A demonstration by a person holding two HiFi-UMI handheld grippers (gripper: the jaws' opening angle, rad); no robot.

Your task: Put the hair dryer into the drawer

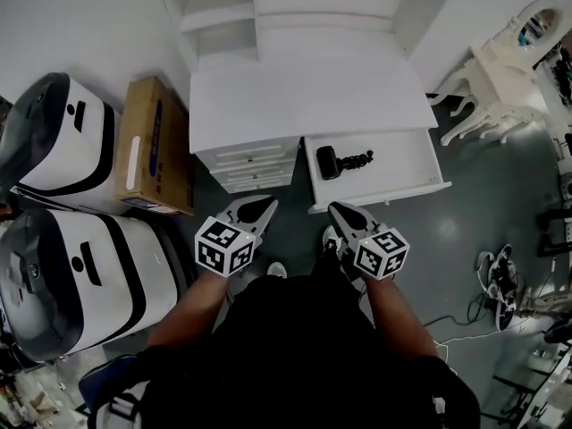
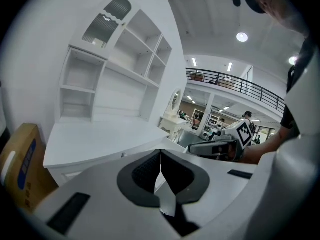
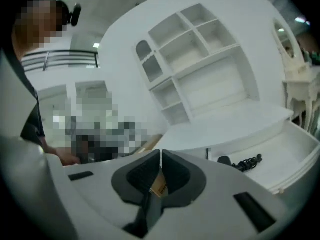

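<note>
Right gripper (image 3: 161, 155) closed; probable hair dryer (image 1: 329, 162) in drawer (image 1: 411, 155).

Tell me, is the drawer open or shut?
Open. The drawer sticks out from the white desk, and the black hair dryer lies inside it.

Black hair dryer (image 1: 331, 162) lying flat in the left half of the white drawer (image 1: 380, 197), bulky end to the left, thin end pointing right. Drawer pulled open.
</note>
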